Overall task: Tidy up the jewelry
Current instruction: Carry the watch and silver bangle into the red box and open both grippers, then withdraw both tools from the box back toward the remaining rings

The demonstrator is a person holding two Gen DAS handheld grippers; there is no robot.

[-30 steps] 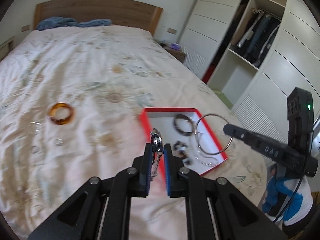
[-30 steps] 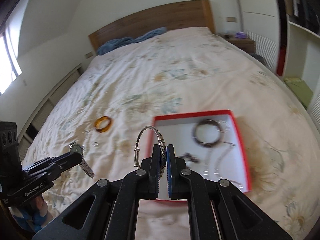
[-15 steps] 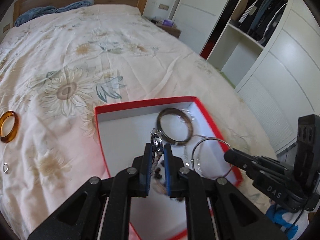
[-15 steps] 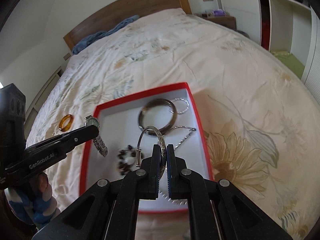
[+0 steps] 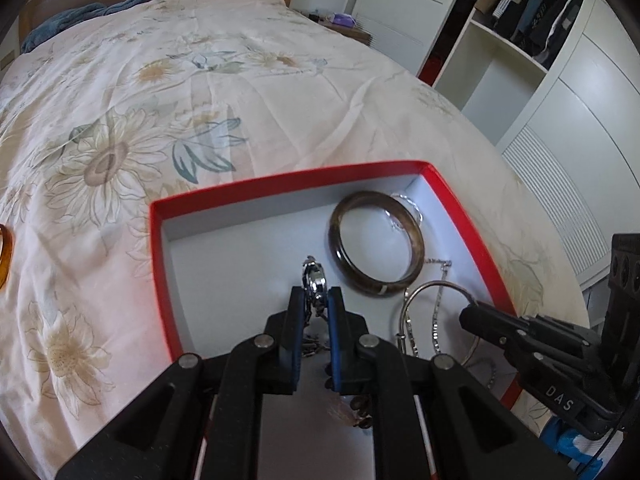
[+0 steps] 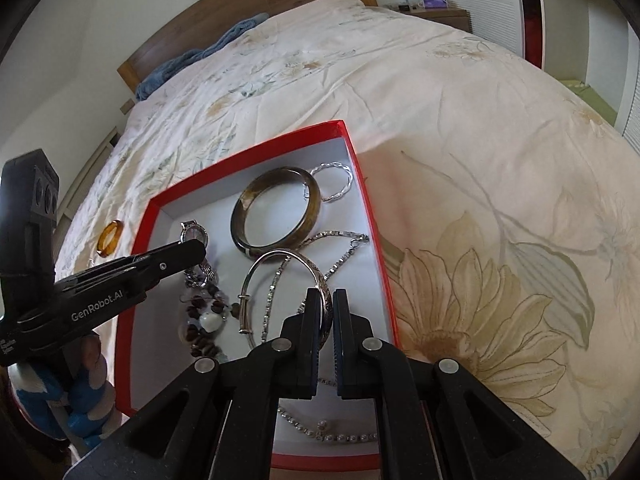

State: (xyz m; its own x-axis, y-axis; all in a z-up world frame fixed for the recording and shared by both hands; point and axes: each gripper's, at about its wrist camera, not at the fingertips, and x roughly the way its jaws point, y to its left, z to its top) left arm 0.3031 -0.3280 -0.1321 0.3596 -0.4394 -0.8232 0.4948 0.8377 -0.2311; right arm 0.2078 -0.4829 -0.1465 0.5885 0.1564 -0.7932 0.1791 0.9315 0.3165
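The left gripper [image 5: 316, 300] is nearly closed, pinching a silver wristwatch [image 5: 315, 280] above the red box [image 5: 276, 178]. The right gripper [image 6: 327, 305] is clamped on a silver bangle [image 6: 280, 258], also over the box. Inside lie a beaded bracelet [image 6: 204, 320], a silver chain [image 6: 340, 256], what looks like a pearl strand [image 6: 336, 436], a dark bangle [image 6: 276, 212] and a silver ring-shaped piece [image 6: 334, 184]. Farther off, an amber bangle [image 6: 109, 238] rests on the floral bedspread [image 6: 460, 100].

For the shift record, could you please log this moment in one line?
left tongs: watch | right tongs: silver bangle | over red box
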